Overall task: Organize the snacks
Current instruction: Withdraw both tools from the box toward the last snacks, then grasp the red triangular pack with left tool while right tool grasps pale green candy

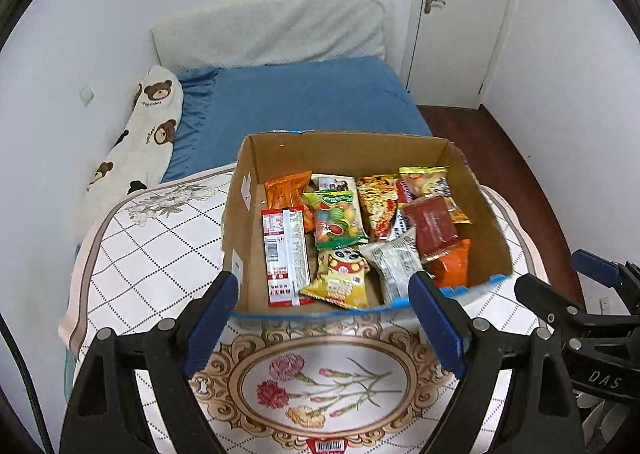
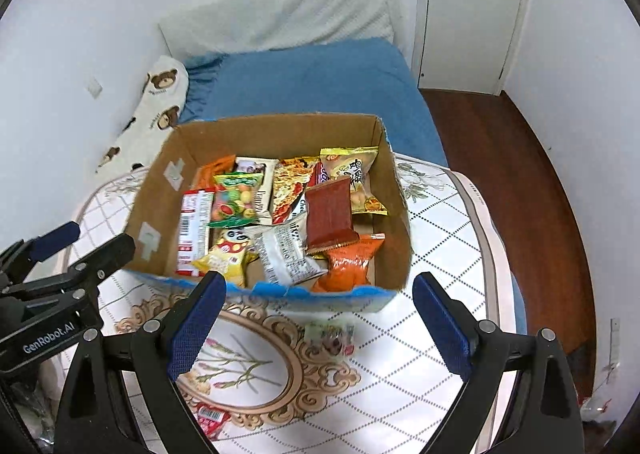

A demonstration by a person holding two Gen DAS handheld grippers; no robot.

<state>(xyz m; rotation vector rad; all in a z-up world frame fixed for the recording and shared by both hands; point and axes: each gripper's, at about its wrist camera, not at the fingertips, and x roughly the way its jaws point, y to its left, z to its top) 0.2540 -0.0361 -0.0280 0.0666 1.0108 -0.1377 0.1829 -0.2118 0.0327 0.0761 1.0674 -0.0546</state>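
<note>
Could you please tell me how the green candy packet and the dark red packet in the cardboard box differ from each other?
The green candy packet is printed with colourful round sweets, while the dark red packet is nearly plain. The green candy packet lies towards the left side of the cardboard box; the dark red packet lies towards the right. The dark red packet rests on top of neighbouring packets, propped at a tilt; the green candy packet looks flatter. Both are sealed, with crimped ends.

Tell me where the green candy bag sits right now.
The green candy bag lies in the cardboard box, left of centre in both views, between the red-and-white packet and the pizza-print packet, just behind the yellow panda bag.
</note>
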